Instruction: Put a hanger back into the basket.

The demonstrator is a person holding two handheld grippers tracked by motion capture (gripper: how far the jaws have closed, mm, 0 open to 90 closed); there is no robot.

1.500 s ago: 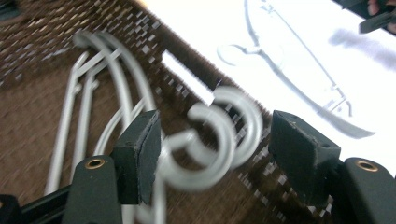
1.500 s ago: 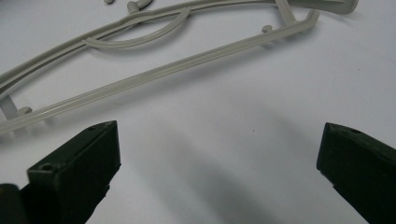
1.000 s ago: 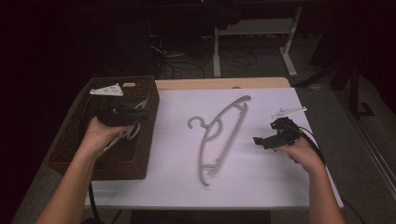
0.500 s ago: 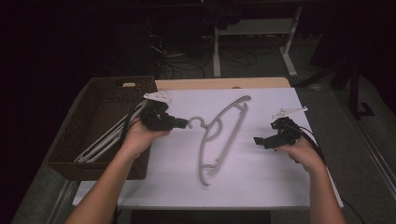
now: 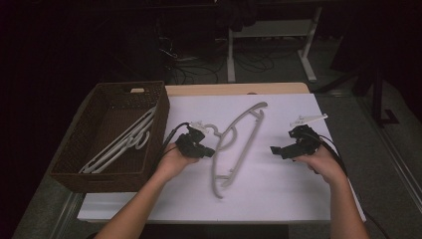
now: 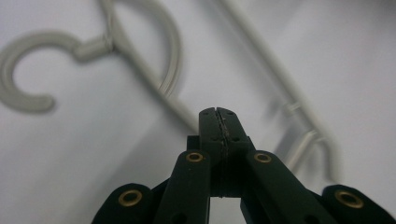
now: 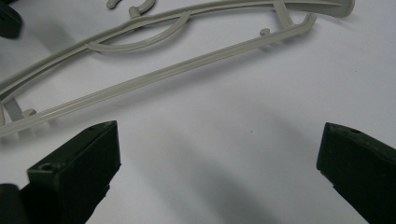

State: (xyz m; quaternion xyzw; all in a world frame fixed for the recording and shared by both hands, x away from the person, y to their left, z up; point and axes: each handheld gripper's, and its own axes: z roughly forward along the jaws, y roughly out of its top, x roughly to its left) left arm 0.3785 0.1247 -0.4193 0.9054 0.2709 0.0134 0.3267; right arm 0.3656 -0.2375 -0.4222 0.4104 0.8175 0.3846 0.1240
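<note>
Fingers: left gripper (image 5: 208,151) pinched together, empty; right gripper (image 5: 274,149) wide. Hanger (image 5: 238,142) diagonal, hook (image 5: 213,130) apparently toward left gripper.

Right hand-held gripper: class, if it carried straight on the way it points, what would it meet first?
Probably the grey clothes hanger: its straight bar crosses the white table cover ahead of the open right hand-held gripper; depth is uncertain.

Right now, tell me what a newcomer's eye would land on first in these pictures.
First, the pale grey hanger lying slantwise in the middle of the white table. Next, the two hand-held tongs flanking it: the left tongs shut, empty, at the hanger's hook end, and the right tongs wide open and clear of it. Last, the dark wicker basket at the table's left edge, with more white hangers inside.
</note>
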